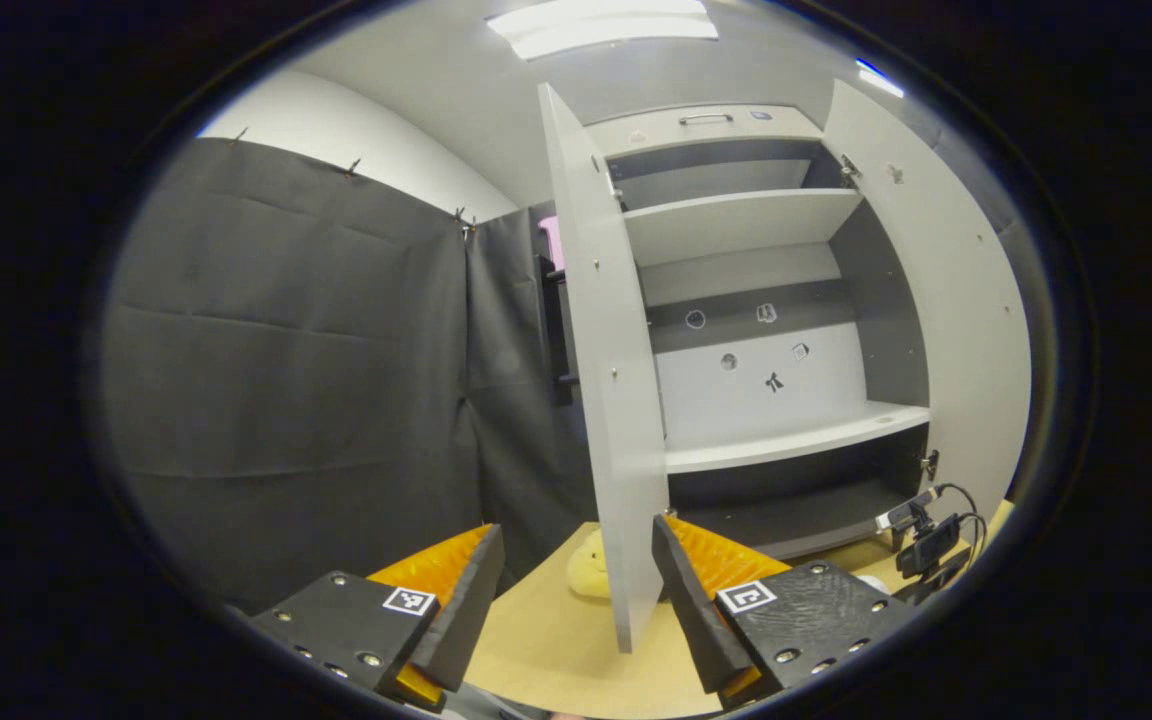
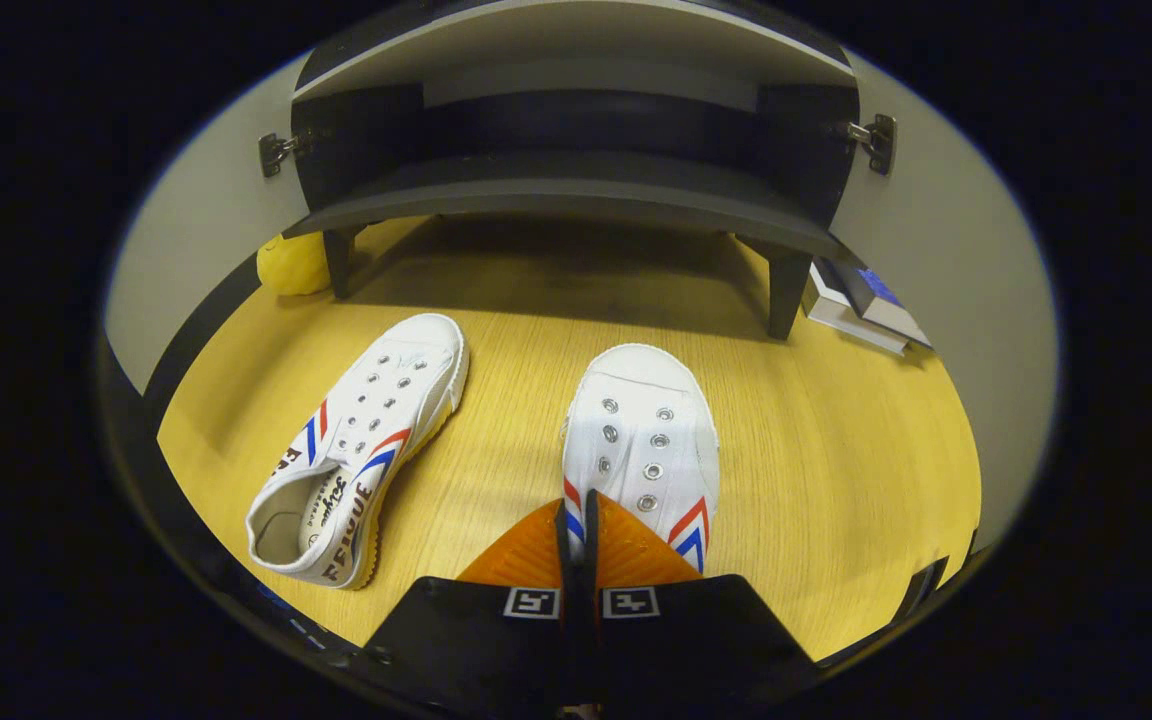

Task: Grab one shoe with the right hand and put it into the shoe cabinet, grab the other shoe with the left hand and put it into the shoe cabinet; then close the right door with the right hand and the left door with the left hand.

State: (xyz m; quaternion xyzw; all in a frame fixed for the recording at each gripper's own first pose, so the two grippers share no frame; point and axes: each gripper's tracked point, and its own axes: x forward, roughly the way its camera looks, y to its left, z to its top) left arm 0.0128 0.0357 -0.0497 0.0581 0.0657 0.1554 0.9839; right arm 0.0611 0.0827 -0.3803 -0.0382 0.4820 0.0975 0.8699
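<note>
Left tongs gape wide, empty, facing the open cabinet. On the table before it, one shoe lies left; right tongs are pinched tight on the right shoe.

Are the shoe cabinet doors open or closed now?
Open. In the left gripper view both doors, left door and right door, swing outward, exposing the bare shelves.
</note>
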